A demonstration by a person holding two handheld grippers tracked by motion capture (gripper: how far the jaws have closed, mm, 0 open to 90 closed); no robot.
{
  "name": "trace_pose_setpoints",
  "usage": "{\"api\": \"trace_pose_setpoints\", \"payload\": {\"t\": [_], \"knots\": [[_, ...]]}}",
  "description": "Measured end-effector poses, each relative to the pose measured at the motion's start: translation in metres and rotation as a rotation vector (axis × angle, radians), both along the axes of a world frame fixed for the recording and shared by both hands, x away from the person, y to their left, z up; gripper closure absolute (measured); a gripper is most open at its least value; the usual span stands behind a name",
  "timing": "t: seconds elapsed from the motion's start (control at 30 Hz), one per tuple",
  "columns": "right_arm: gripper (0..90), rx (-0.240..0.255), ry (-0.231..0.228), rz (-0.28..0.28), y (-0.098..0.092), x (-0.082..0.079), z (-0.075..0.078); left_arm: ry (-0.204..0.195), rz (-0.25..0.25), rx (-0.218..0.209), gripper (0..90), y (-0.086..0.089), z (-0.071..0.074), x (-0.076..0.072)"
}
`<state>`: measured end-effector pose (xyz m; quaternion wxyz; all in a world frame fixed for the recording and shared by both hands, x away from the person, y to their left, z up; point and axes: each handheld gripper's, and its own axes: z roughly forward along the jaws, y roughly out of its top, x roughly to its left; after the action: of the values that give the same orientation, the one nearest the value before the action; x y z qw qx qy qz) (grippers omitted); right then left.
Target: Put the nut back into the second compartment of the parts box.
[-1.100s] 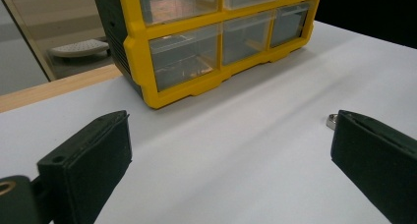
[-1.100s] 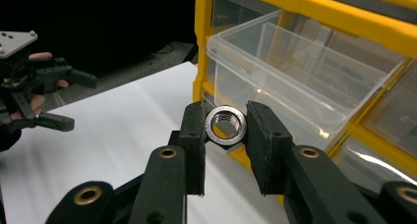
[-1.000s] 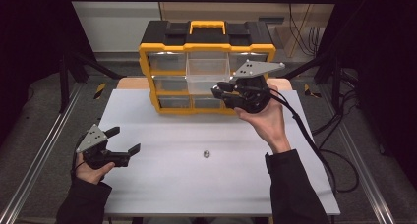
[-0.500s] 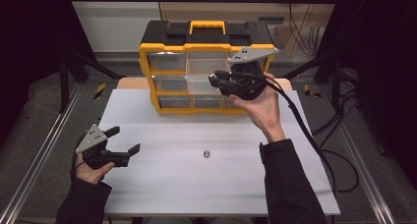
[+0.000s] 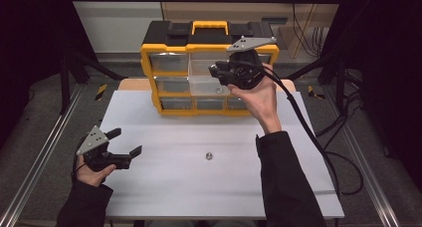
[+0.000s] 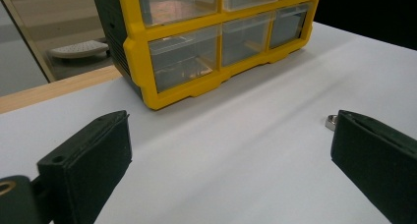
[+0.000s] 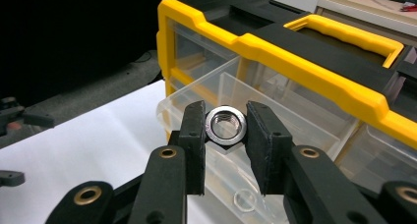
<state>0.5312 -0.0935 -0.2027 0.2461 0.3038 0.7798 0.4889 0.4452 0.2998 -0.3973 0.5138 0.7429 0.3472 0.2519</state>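
Presently, the left gripper (image 5: 124, 152) rests near-left on the smooth white table (image 5: 164, 187), jaws wide and empty, a second metal nut (image 5: 209, 156) lying loose to its right. Far right, the right gripper (image 7: 225, 130) pinches a threaded hexagonal steel nut (image 7: 225, 126) directly above the pulled-out clear plastic drawer (image 7: 275, 111) of the yellow organiser (image 5: 209, 67).

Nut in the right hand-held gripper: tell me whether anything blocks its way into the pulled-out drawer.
Nothing visible does. The right hand-held gripper holds the nut at the front rim of the open clear drawer, whose top is uncovered. A second nut lies on the table, well away.
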Motion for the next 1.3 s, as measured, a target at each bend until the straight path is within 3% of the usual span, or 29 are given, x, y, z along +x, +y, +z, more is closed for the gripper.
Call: {"api": "trace_pose_setpoints", "payload": {"t": [0.57, 1.2, 1.3], "knots": [[70.1, -0.022, 0.033, -0.08, 0.009, 0.029, -0.013, 0.0, -0.004, 0.001, 1.2, 0.0, 0.0, 0.0], [70.1, -0.066, 0.062, -0.106, 0.018, 0.038, -0.021, -0.001, -0.004, 0.001, 1.2, 0.0, 0.0, 0.001], [70.1, -0.093, 0.057, -0.112, 0.019, 0.038, -0.021, 0.0, -0.004, 0.001, 1.2, 0.0, 0.0, 0.0]]}}
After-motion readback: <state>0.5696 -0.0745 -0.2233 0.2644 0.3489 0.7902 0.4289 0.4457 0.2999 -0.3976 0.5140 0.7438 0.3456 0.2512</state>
